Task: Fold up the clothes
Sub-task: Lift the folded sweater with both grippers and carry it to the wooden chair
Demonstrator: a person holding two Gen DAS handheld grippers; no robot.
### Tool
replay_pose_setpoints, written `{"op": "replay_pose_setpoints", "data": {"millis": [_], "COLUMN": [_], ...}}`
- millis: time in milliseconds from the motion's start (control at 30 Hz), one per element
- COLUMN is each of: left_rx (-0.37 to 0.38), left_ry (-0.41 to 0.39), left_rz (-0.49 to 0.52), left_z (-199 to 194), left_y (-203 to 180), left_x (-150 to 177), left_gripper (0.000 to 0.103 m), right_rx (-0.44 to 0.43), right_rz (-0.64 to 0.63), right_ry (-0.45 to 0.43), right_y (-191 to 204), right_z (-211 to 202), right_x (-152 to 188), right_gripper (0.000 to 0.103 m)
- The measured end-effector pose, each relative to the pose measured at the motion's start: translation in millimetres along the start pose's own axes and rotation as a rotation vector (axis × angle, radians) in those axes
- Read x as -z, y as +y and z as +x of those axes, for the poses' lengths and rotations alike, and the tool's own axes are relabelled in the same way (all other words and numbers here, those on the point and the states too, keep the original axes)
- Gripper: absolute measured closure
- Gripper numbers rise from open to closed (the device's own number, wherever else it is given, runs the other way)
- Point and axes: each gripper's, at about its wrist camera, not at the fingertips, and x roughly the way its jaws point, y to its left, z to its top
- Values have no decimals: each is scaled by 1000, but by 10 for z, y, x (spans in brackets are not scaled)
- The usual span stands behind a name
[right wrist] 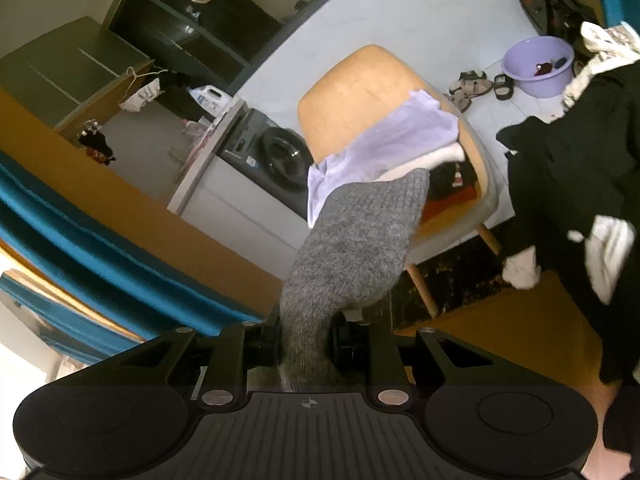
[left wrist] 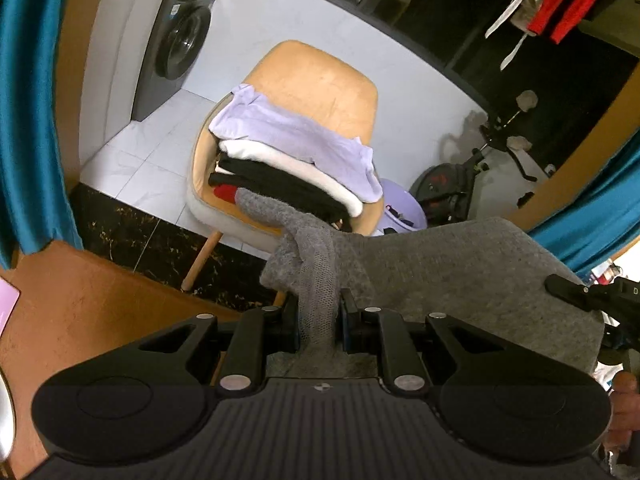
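While raised, both tongs (left wrist: 319,322) (right wrist: 304,340) clamp the grey sweater (left wrist: 460,268).

Setting: home laundry area. Grey front-loading washing machine (left wrist: 182,42) stands far left against the white tiled floor (left wrist: 132,156). Tan wooden chair (left wrist: 320,80) carries a stack of folded garments (left wrist: 296,160). Lilac plastic basin (right wrist: 538,65) and sandals (right wrist: 472,84) sit on the floor; teal curtains (left wrist: 24,100) at the sides.

White tiled floor (left wrist: 132,160), dark marble threshold strip (left wrist: 132,232). Tan wooden-legged chair (left wrist: 332,80) mid-floor. Grey front-load washing machine (left wrist: 180,40) against white cabinet (left wrist: 116,48). Teal curtains (left wrist: 24,100) either side. Lilac basin (right wrist: 536,64) beside sandals (right wrist: 472,84).
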Motion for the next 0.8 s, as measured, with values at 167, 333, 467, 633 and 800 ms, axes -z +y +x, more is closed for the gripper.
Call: {"op": "replay_pose_setpoints", "data": {"millis": [167, 333, 467, 633, 800], "left_rx": [-20, -47, -65, -63, -51], "left_ry": [-20, -13, -59, -94, -114], "left_rz": [2, -51, -46, 3, 44], "left_z": [577, 1281, 1771, 2291, 2814], "left_y": [84, 39, -70, -158, -81], "left_x": [-568, -1279, -1843, -2526, -3234], "left_gripper": [86, 86, 86, 86, 86], "right_rx": [-25, -47, -61, -60, -51], "right_rz": [17, 43, -3, -34, -39], "right_ry": [22, 40, 72, 44, -7], "right_y": [-152, -286, -277, -247, -227], "right_z": [690, 1509, 2114, 2759, 3335], "right_x": [-516, -1318, -1998, -2772, -3377], "right_gripper": [84, 84, 84, 84, 84]}}
